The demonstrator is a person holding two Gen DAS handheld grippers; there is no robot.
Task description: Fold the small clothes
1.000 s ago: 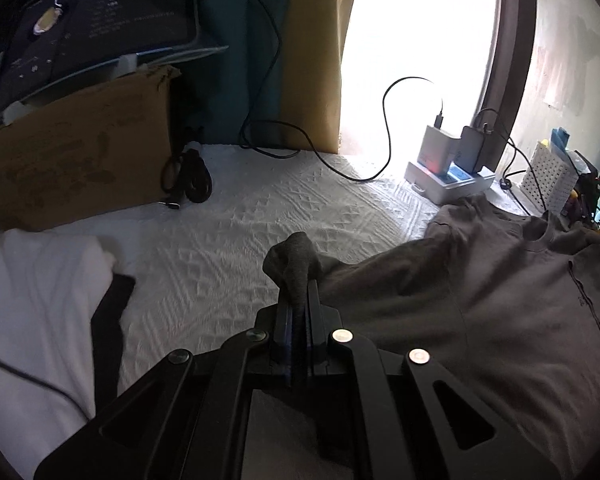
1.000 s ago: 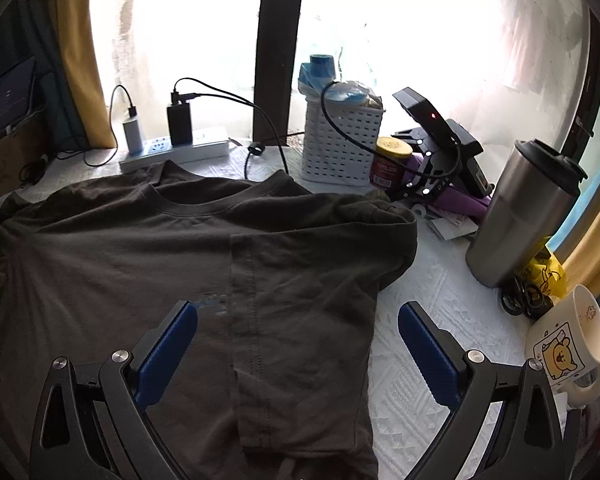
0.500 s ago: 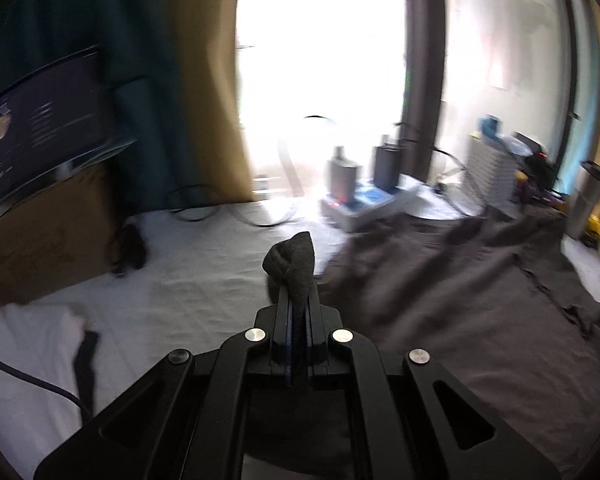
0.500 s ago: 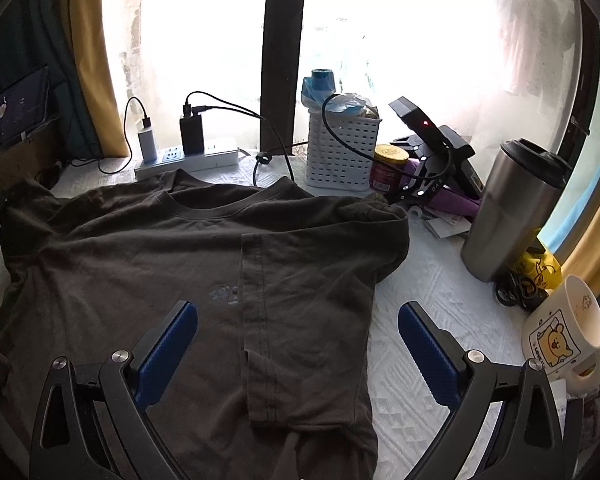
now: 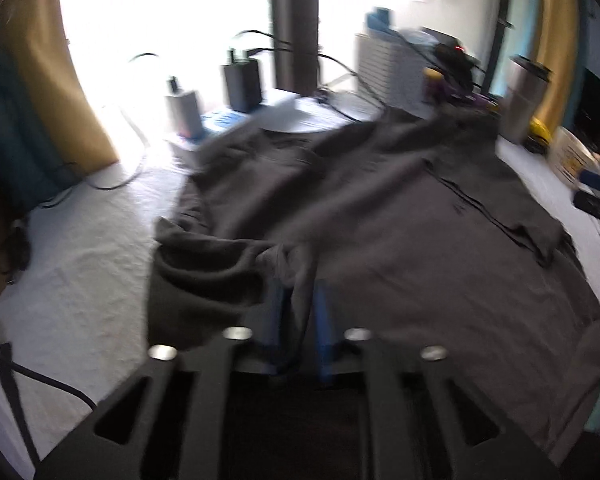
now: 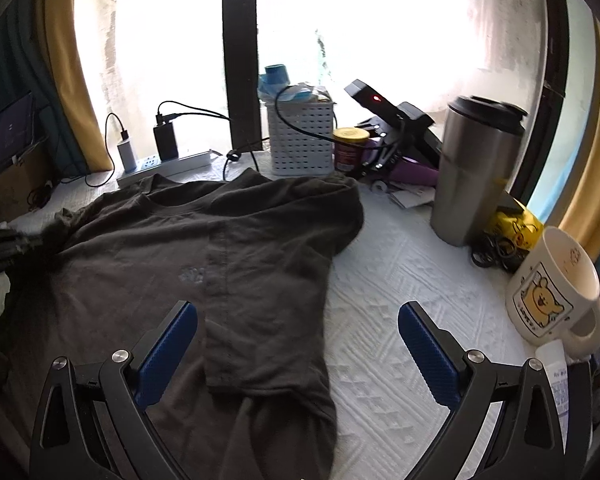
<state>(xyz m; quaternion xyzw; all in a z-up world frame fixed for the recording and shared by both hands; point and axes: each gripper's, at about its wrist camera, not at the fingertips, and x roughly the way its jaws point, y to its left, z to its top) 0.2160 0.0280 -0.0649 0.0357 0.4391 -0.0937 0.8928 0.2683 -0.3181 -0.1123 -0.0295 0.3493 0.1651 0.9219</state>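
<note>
1. Fabric fills most of both views: a dark grey-brown cotton T-shirt (image 6: 236, 248) lies spread, chest up, on a white textured bedspread (image 6: 396, 280), with its collar toward the bright window.
2. Seen from the right wrist camera, the shirt's sleeve on the picture's right is folded inward over the chest, its hem running as a straight vertical band down the middle.
3. At the picture's left the other sleeve is bunched and lifted into the left gripper (image 5: 296, 300).
4. The left gripper's blue-padded jaws are opening; a twisted strand of the sleeve cloth hangs in the gap between them, and the pads no longer look pressed on it, though the left wrist view is blurred.
5. The rest of the shirt stretches away ahead of and to the right of the left gripper.
6. The right gripper (image 6: 298, 344) hovers over the shirt's lower part with its blue pads wide apart and nothing between them except the cloth lying below.
7. Its left pad stands over the shirt's body; its right pad stands over bare bedspread just beside the shirt's edge.
8. Beyond the collar sit a white power strip with plugged-in chargers (image 6: 164, 160) and a white perforated plastic basket (image 6: 302, 136).
9. To the right, apart from the shirt, stand a steel travel tumbler with a black lid (image 6: 476, 172) and a white bear-printed mug (image 6: 556, 288).
</note>
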